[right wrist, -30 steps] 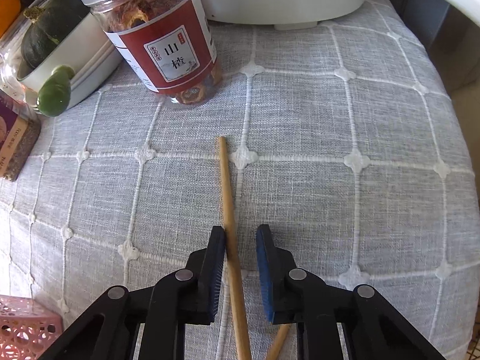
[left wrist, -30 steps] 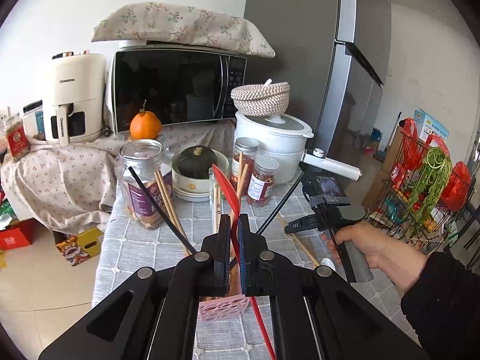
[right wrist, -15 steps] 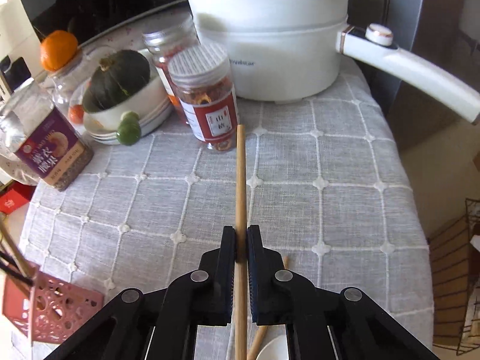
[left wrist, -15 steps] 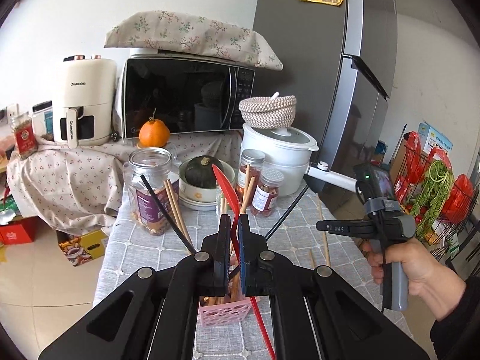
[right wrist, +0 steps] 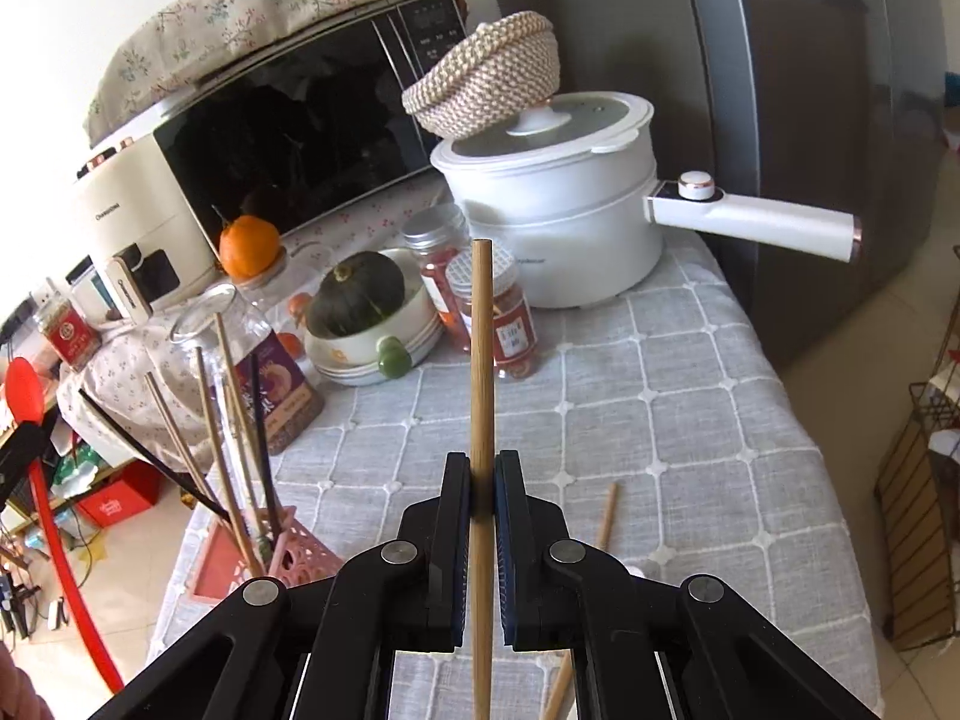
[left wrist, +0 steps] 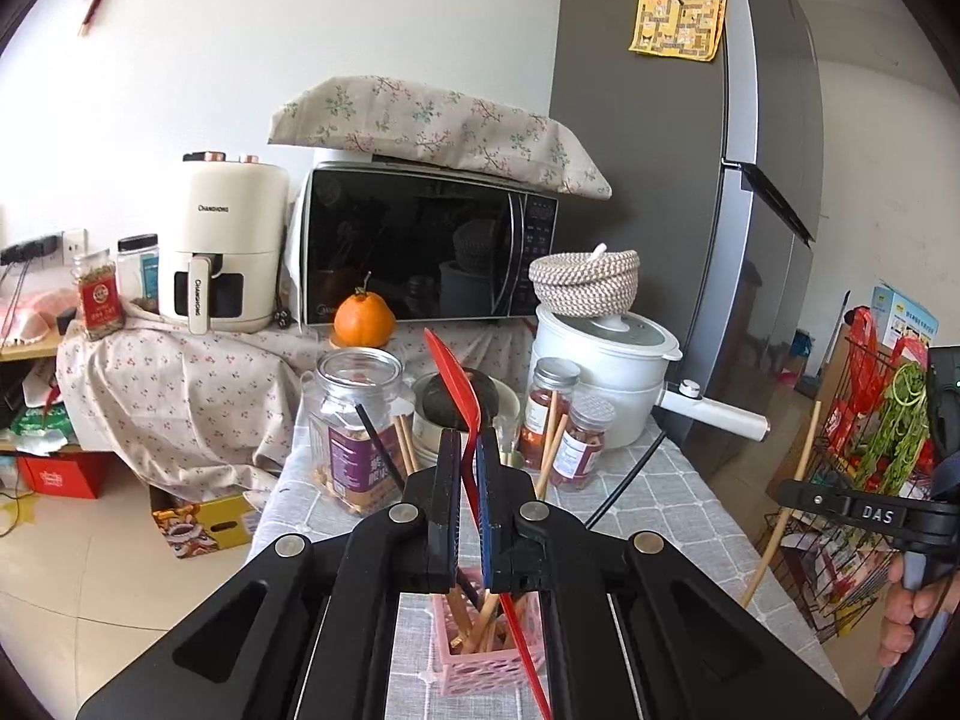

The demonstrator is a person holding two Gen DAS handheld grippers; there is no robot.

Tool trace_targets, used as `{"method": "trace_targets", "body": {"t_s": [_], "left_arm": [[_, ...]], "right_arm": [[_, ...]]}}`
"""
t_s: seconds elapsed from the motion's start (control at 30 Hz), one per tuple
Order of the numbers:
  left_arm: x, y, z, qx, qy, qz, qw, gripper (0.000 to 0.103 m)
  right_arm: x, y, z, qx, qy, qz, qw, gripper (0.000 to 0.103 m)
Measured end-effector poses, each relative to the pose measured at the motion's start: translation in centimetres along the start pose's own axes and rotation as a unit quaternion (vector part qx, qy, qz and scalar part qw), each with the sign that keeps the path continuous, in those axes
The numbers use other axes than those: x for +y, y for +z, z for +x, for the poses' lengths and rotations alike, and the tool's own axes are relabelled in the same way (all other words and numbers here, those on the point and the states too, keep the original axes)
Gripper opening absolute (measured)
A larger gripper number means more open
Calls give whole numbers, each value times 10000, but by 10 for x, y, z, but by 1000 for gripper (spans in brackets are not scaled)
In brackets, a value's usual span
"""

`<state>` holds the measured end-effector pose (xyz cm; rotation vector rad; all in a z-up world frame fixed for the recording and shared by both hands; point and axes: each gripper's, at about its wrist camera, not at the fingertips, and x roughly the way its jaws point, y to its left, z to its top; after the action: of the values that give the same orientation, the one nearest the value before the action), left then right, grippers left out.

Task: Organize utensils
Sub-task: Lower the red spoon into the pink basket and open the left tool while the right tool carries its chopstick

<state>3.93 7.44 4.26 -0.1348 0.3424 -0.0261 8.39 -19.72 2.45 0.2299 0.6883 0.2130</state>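
Observation:
My left gripper (left wrist: 470, 483) is shut on a red spatula (left wrist: 455, 375), held above the pink utensil basket (left wrist: 480, 666), which holds several wooden and black chopsticks. My right gripper (right wrist: 482, 489) is shut on a wooden chopstick (right wrist: 482, 348), lifted off the table and upright. The basket (right wrist: 240, 564) with its chopsticks shows at lower left in the right wrist view, with the red spatula (right wrist: 36, 462) at the far left. Another wooden chopstick (right wrist: 606, 519) lies on the grey cloth. The held chopstick (left wrist: 780, 516) also shows at the right of the left wrist view.
On the grey checked tablecloth (right wrist: 690, 420) stand a white electric pot (right wrist: 558, 204) with a long handle, two red-filled jars (right wrist: 510, 318), a bowl with a green squash (right wrist: 360, 306) and a glass jar (left wrist: 354, 420). A microwave (left wrist: 420, 240) and fridge (left wrist: 720, 210) stand behind.
My right gripper closed on the wooden chopstick and lifted it off the cloth, rising and pulling back. My left gripper rose slightly with the red spatula.

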Motion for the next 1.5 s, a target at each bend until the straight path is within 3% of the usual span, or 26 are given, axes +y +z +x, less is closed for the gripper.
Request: {"method": "trace_targets", "body": {"t_s": [0.3, 0.5, 0.7, 0.87, 1.17, 1.43, 1.5], "left_arm": [[-14, -12, 26, -1004, 720, 631, 9903, 5], [-28, -31, 52, -1124, 961, 1181, 9819, 5], [-36, -46, 69, -984, 966, 1503, 9790, 5], [-34, -54, 79, -630, 893, 1580, 9814, 5], [-29, -54, 76, 261, 377, 1159, 9922, 8], [-20, -52, 62, 1148, 57, 829, 9899, 22], [-16, -51, 56, 1311, 14, 747, 9885, 29]], "right_arm": [[19, -1, -16, -234, 288, -166, 9992, 6], [25, -2, -12, -222, 359, -226, 9989, 6], [27, -4, -11, -237, 392, -271, 9986, 6], [30, -4, -12, -248, 433, -302, 9983, 6], [35, -3, -12, -270, 476, -343, 9979, 6], [48, 4, -16, -494, 635, -286, 9963, 6], [53, 6, -19, -580, 712, -281, 9954, 6]]}}
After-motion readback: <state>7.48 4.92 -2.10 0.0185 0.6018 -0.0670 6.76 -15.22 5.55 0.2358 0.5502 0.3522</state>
